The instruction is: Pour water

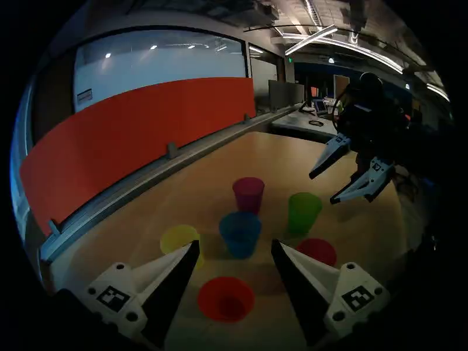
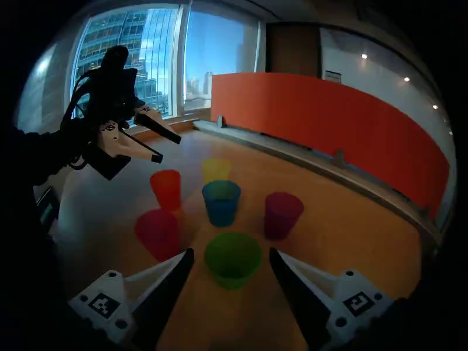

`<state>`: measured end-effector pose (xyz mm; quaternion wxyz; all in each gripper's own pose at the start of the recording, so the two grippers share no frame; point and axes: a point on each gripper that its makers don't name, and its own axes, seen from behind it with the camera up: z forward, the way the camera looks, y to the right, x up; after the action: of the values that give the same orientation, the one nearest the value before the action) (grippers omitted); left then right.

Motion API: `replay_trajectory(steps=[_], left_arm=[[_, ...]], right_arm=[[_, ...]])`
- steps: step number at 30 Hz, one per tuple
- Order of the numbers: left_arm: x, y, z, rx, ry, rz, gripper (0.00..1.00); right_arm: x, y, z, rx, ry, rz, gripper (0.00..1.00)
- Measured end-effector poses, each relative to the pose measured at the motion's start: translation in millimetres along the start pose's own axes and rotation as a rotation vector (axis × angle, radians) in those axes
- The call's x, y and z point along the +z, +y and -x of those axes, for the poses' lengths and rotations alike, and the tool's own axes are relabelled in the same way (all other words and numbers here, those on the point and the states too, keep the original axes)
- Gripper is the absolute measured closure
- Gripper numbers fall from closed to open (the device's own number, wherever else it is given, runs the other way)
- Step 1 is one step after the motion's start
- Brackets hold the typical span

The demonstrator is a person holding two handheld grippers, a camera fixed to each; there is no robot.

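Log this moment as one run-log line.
left gripper: jaws open, empty | right gripper: jaws open, empty | six cups upright on table, untouched | pour: not started

One table [image 1: 193,193]; on it stood six: one yellow cup [image 1: 180,237], one blue cup [image 1: 240,233], one purple cup [image 1: 248,193], one green cup [image 1: 304,212], one red cup [image 1: 316,250], one orange cup [image 1: 226,298].

Six translucent plastic cups stand upright with open mouths, clustered apart on the counter [image 1: 193,175] in the lower middle of the left gripper view. The blue cup [image 1: 240,234] is central. The purple cup [image 1: 248,194] is above it, the green cup [image 1: 303,212] right, the yellow cup [image 1: 178,238] left, the red cup [image 1: 317,250] lower right and the orange cup [image 1: 226,298] lowest.
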<state>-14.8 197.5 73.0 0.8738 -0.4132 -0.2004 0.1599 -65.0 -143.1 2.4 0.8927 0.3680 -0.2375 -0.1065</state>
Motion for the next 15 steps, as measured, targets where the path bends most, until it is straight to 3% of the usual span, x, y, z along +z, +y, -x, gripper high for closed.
replay_trajectory(steps=[15], left_arm=[[19.1, -0.1, 15.5, 0.015, -0.072, 0.024, 0.09]], right_arm=[[14.6, -0.2, 16.5, 0.003, -0.031, -0.019, 0.0]])
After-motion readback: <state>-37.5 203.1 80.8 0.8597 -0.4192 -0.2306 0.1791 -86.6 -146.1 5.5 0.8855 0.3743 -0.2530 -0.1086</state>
